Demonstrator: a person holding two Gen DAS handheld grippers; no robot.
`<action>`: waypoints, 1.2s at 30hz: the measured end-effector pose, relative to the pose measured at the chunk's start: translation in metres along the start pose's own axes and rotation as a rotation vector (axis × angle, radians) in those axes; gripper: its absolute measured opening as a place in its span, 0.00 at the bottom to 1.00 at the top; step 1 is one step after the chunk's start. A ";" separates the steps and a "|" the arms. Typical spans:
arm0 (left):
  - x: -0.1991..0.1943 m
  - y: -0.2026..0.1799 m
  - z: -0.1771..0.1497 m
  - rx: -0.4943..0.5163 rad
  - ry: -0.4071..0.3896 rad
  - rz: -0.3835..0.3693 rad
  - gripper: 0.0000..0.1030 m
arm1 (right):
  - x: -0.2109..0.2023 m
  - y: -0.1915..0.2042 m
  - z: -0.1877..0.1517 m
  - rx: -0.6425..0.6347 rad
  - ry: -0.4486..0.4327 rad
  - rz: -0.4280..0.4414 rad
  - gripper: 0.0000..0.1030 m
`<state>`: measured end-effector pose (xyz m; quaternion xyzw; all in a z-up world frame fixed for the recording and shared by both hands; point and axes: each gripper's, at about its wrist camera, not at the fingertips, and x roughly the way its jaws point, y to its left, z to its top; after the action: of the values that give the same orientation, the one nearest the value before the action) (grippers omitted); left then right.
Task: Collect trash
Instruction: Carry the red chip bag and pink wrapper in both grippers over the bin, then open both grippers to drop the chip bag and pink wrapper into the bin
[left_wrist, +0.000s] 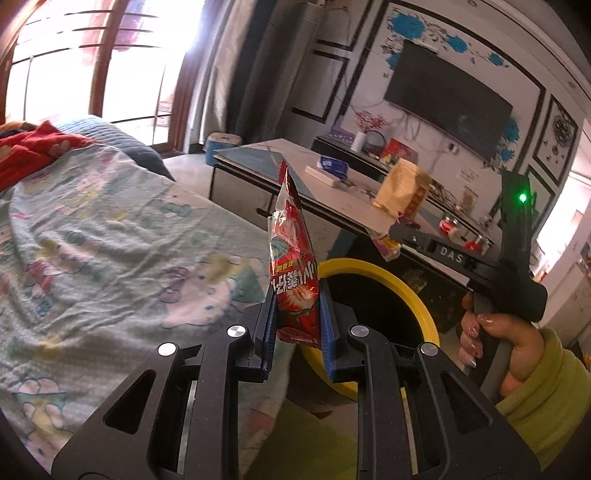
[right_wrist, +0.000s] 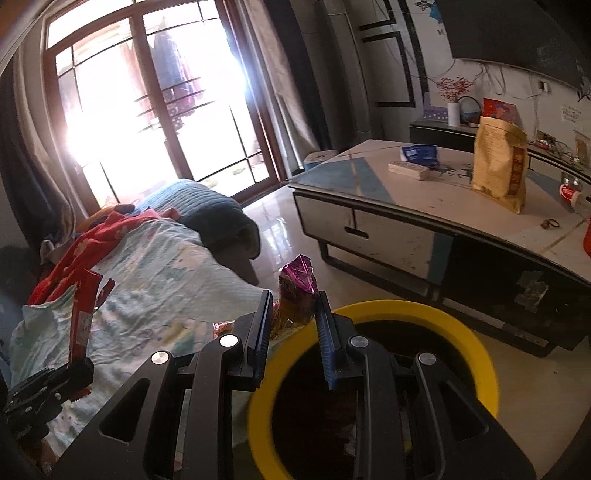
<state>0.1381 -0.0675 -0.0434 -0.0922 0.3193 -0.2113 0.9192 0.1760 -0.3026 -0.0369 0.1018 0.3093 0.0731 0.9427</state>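
Black tool (left_wrist: 297, 317), blue pads (left_wrist: 330, 325)

Home living room: television (left_wrist: 448, 101), sofa (left_wrist: 110, 229), coffee table (right_wrist: 424, 192).

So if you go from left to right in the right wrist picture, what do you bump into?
Red wrapper in the left tongs → purple wrapper in the right tongs → yellow bin → big yellow bag on the table.

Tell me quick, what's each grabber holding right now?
Left gripper: shut on the red snack wrapper.
Right gripper: shut on the purple wrapper, beside the yellow-rimmed bin.
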 end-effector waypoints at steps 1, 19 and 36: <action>0.002 -0.005 -0.002 0.009 0.006 -0.005 0.14 | -0.001 -0.003 -0.001 0.003 -0.001 -0.005 0.22; 0.049 -0.064 -0.020 0.134 0.105 -0.098 0.14 | -0.020 -0.065 -0.021 0.063 0.020 -0.078 0.24; 0.103 -0.089 -0.025 0.175 0.204 -0.122 0.15 | -0.019 -0.099 -0.038 0.112 0.069 -0.055 0.31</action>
<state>0.1656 -0.1940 -0.0920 -0.0090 0.3853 -0.3020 0.8720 0.1460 -0.3968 -0.0797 0.1430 0.3478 0.0331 0.9260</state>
